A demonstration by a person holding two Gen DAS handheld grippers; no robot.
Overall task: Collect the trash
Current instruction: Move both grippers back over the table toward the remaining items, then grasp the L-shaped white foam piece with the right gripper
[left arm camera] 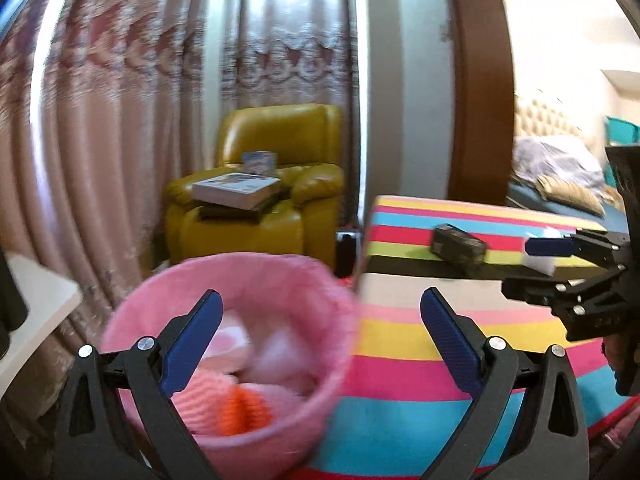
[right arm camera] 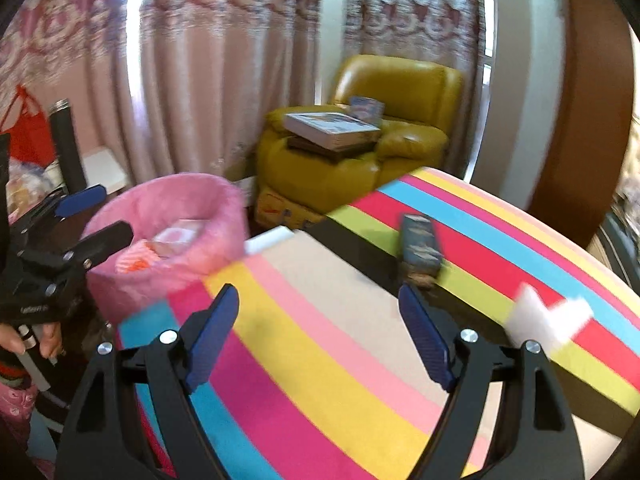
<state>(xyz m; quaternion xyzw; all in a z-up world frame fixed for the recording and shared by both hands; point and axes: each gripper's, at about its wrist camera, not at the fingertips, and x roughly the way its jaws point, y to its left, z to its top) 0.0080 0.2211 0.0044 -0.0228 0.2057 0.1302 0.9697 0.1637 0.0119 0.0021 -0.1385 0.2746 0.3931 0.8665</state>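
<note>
A fluffy pink bin [left arm camera: 256,276] stands left of the striped table [left arm camera: 400,344] and holds white, pink and orange scraps [left arm camera: 240,404]. My left gripper [left arm camera: 320,296] hangs open and empty over the bin's right rim. In the right wrist view the left gripper [right arm camera: 96,216] is beside the bin [right arm camera: 168,196]. My right gripper [right arm camera: 318,292] is open over the striped cloth with nothing between its fingers. A crumpled white paper [right arm camera: 548,320] lies on the table to its right, outside the jaws. A dark box [right arm camera: 420,244] lies just beyond. The right gripper [left arm camera: 518,268] shows near that paper [left arm camera: 544,265] and box [left arm camera: 458,246].
A yellow armchair [left arm camera: 260,200] with stacked books [left arm camera: 236,190] stands behind the bin, against pink curtains [left arm camera: 120,120]. A brown door frame [left arm camera: 480,100] and a bed [left arm camera: 560,176] are at the right. A white shelf [left arm camera: 36,304] is at the left. A hand [right arm camera: 40,340] holds the left gripper.
</note>
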